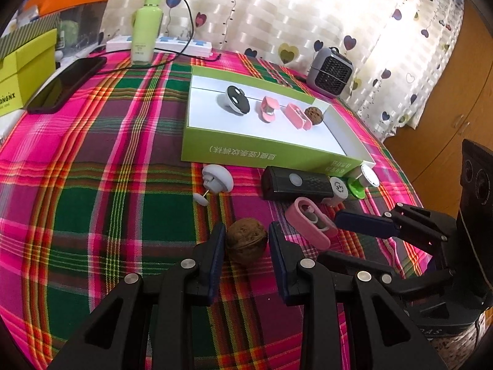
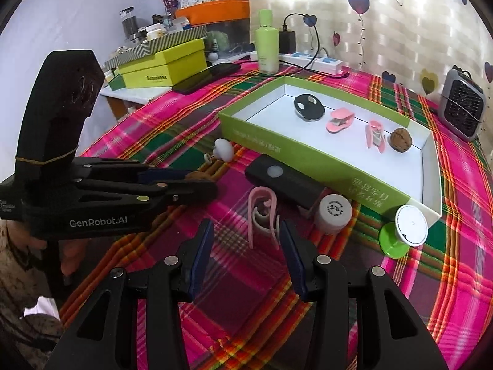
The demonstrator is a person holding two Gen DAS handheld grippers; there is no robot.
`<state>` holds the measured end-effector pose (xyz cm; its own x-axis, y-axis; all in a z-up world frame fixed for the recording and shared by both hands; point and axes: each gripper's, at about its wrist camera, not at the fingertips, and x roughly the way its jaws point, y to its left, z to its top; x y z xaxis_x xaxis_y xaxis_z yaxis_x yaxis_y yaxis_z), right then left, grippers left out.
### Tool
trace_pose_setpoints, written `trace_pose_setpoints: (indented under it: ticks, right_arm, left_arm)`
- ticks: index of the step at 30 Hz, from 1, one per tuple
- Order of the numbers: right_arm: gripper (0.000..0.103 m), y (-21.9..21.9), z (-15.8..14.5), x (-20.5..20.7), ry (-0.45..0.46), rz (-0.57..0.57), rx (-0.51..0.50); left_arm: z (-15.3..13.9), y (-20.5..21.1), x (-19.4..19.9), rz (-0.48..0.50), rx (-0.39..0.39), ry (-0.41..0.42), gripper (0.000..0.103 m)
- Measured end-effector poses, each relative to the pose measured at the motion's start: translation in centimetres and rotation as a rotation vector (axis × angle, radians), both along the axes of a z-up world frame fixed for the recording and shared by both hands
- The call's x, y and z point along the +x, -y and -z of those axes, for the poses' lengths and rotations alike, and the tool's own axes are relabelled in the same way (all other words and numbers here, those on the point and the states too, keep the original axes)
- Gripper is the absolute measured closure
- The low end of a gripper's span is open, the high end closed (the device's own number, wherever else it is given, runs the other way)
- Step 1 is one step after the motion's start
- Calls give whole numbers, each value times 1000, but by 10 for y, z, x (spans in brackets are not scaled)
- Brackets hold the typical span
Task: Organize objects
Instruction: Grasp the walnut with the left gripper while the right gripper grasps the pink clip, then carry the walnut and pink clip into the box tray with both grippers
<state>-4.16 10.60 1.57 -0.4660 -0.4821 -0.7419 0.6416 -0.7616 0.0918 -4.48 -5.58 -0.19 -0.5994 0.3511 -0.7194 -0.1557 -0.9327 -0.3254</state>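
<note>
A brown walnut (image 1: pixel 246 242) sits on the plaid cloth with my left gripper (image 1: pixel 246 225) shut on it; the right wrist view shows that gripper (image 2: pixel 201 182) from the side. A pink clip (image 2: pixel 263 215) stands between the fingers of my open right gripper (image 2: pixel 246 223), close to the right finger (image 2: pixel 289 243) and apart from the left one. The green box (image 1: pixel 271 154) with a white inside holds a black-and-white round piece (image 1: pixel 235 98), two pink clips (image 1: pixel 269 108) and another walnut (image 1: pixel 314 113).
In front of the box lie a black rectangular device (image 1: pixel 295 183), a small white jar (image 2: pixel 334 212), a green-and-white knob (image 2: pixel 406 231) and a white mushroom-shaped hook (image 1: pixel 215 180). Behind are a green bottle (image 1: pixel 146 27), a power strip, a phone (image 1: pixel 64 83) and a small grey heater (image 1: pixel 331 72).
</note>
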Motion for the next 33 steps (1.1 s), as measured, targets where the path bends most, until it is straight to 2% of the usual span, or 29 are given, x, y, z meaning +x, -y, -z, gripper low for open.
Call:
trace_pose_setpoints:
  ticks: [4,9,16,18,20,23,33]
  right_arm:
    - [57,3,4,-7,2,47,30]
    - [57,14,9,-11,4,42,71]
    - [57,15,12,-14,17,69,65]
    - [60,16,11,-13,15,73,67]
    - [70,16,11,-12,12,73,68]
    - [78,15,11,-14,14,80,66]
    - [79,12,6,-11,25,84,25]
  left_arm:
    - [0,1,-1,2,-2,0,76]
    - [0,0,-1,5,-3,1,76]
    - [0,0,-2,8,-13,3,75]
    - [0,0,-2,7,-15,4,76]
    - [0,-2,-3,4,-22,6,76]
    - [0,-2,-4,-4,-26,16,76]
    - [-4,-7,-3,-15,-46,21,76]
